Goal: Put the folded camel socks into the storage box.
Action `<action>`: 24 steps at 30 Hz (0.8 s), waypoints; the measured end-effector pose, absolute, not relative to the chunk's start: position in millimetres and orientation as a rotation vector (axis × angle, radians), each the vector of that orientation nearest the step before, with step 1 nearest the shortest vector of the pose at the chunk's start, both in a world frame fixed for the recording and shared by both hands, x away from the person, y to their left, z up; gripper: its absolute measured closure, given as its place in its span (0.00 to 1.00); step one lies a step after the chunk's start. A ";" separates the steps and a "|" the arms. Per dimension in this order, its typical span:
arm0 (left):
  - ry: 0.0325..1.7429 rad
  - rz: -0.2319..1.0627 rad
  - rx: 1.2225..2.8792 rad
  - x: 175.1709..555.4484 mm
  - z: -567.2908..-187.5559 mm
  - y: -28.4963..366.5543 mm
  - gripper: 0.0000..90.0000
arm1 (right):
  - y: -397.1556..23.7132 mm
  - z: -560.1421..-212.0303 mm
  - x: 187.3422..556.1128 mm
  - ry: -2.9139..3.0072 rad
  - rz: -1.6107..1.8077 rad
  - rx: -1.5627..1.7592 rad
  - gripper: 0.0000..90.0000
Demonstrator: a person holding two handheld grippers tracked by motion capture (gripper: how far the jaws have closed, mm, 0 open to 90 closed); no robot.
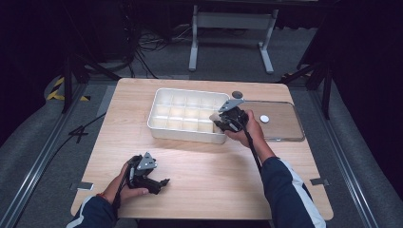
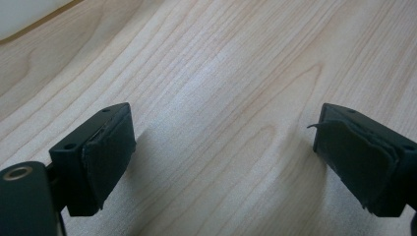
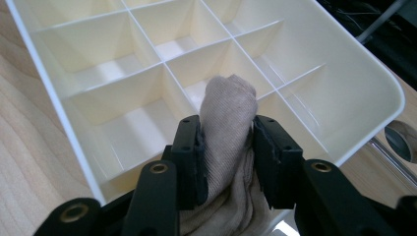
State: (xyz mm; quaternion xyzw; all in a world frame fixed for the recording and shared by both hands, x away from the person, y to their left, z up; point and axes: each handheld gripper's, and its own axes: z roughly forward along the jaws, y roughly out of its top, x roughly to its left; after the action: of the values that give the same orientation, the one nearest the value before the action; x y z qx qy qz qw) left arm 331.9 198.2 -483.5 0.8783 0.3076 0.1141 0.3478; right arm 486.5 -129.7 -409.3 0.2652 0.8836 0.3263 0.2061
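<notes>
A white divided box with several empty compartments stands on the wooden table. My right gripper hovers over the box's near right corner, shut on a folded beige cloth. In the right gripper view the cloth sticks up between the black jaws, above the white box. My left gripper rests low near the table's front left, open, with bare wood between its pads.
A clear flat lid with a small white disc lies right of the box. A dark round hole sits behind the box. Bare wood spreads between my two hands.
</notes>
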 end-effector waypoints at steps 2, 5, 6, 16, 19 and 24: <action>0.797 0.296 2.277 332.0 -483.6 198.1 0.10 | -128.6 -409.9 487.5 2.470 0.900 0.737 0.71; 0.797 0.296 2.277 332.0 -483.6 198.1 0.10 | -127.1 -409.2 488.7 2.483 0.883 0.747 0.69; 0.797 0.296 2.277 331.9 -483.5 198.1 0.10 | -126.3 -409.3 489.5 2.490 0.872 0.751 0.67; 0.799 0.297 2.279 331.7 -483.4 198.3 0.10 | -129.5 -399.3 490.5 2.519 0.859 0.827 0.63; 0.799 0.298 2.279 331.7 -483.4 198.3 0.10 | -129.7 -397.8 490.8 2.546 0.811 0.859 0.61; 0.800 0.299 2.280 331.6 -483.4 198.3 0.10 | -124.4 -400.9 490.5 2.601 0.744 0.860 0.75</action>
State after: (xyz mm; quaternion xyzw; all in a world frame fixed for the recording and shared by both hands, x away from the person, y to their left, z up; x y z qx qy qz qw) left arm 331.6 198.3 -483.4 0.8785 0.3083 0.1152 0.3464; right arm 490.5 -124.4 -400.9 0.2996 0.9058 0.2590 0.1509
